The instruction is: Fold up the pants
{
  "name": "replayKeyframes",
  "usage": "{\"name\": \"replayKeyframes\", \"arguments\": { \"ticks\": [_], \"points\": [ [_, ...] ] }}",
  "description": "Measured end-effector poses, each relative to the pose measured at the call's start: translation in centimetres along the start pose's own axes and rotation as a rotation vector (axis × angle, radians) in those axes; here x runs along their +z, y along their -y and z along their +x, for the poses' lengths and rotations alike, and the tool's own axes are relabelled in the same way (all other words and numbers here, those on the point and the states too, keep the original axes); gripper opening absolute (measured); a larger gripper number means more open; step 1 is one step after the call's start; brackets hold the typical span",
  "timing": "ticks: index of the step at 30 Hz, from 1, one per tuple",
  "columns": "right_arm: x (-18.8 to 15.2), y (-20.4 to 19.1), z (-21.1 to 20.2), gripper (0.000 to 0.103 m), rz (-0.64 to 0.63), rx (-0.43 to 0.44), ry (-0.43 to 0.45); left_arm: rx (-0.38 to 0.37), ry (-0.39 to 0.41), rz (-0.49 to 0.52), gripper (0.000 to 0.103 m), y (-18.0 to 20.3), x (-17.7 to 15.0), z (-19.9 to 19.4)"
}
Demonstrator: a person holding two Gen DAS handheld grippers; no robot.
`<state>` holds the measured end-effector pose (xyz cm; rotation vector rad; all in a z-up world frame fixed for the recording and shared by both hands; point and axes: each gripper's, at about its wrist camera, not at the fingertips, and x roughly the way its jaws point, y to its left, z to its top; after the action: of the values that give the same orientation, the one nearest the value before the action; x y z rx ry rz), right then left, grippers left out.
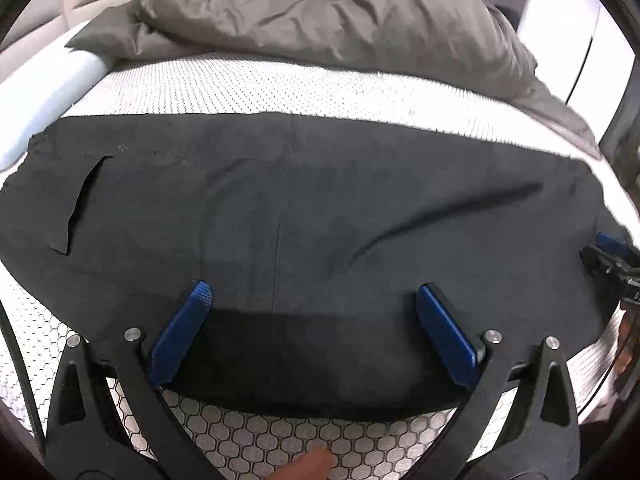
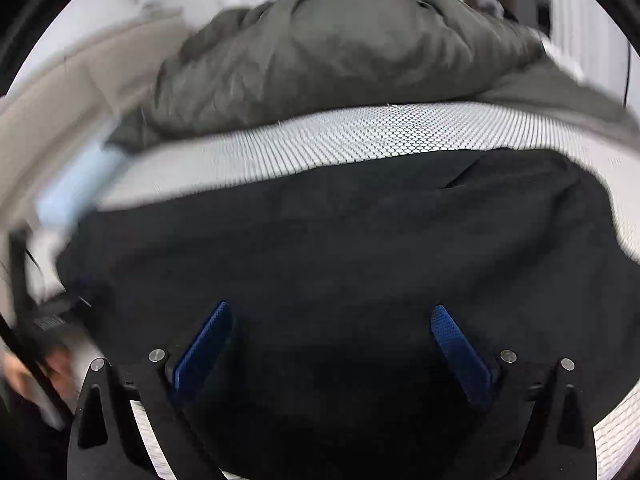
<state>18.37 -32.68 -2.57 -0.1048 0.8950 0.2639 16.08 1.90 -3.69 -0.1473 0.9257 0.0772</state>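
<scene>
I had the black pants (image 1: 320,216) spread flat across the bed (image 1: 248,84), below the grey blanket (image 1: 320,12). My left claw (image 1: 314,300) and right claw (image 2: 330,318) both gaped wide, holding nothing. Between folds, I judged; next I needed 2 grips on an edge

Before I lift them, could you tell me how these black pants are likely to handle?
The black pants lie flat with soft creases, so probably floppy and will drape. Thin fabric suggests they are light. On the textured mattress they would likely bunch rather than slide.
</scene>
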Motion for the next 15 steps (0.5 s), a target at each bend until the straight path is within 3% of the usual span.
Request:
{"name": "replayKeyframes", "arguments": {
  "ticks": [4, 7, 10, 11, 14, 15],
  "points": [
    [-2.0, 1.9, 0.7, 0.101, 0.014, -0.033, -0.072, -0.015, 0.003, -0.014, 0.102, -0.1, -0.1, -0.3],
    [-3.0, 3.1, -0.2, 0.101, 0.035, -0.03, -0.067, -0.071, 0.023, -0.051, 0.102, 0.0, 0.1, -0.9],
    [-2.9, 3.0, -1.3, 0.101, 0.049, -0.023, -0.013, -0.103, 0.057, -0.02, 0.102, 1.6, 0.0, -1.7],
    [-2.5, 2.9, -1.8, 0.1, 0.059, -0.007, 0.01, -0.117, 0.062, 0.013, 0.102, 2.6, -0.3, -1.8],
    [-2.1, 1.1, -3.5, 0.082, 0.034, 0.137, 0.071, -0.143, 0.077, 0.104, 0.102, 5.1, -0.8, -2.4],
    [-2.0, 0.0, -3.7, 0.082, 0.0, 0.168, 0.083, -0.161, 0.085, 0.147, 0.102, 5.9, -1.2, -2.8]
  ]
}}
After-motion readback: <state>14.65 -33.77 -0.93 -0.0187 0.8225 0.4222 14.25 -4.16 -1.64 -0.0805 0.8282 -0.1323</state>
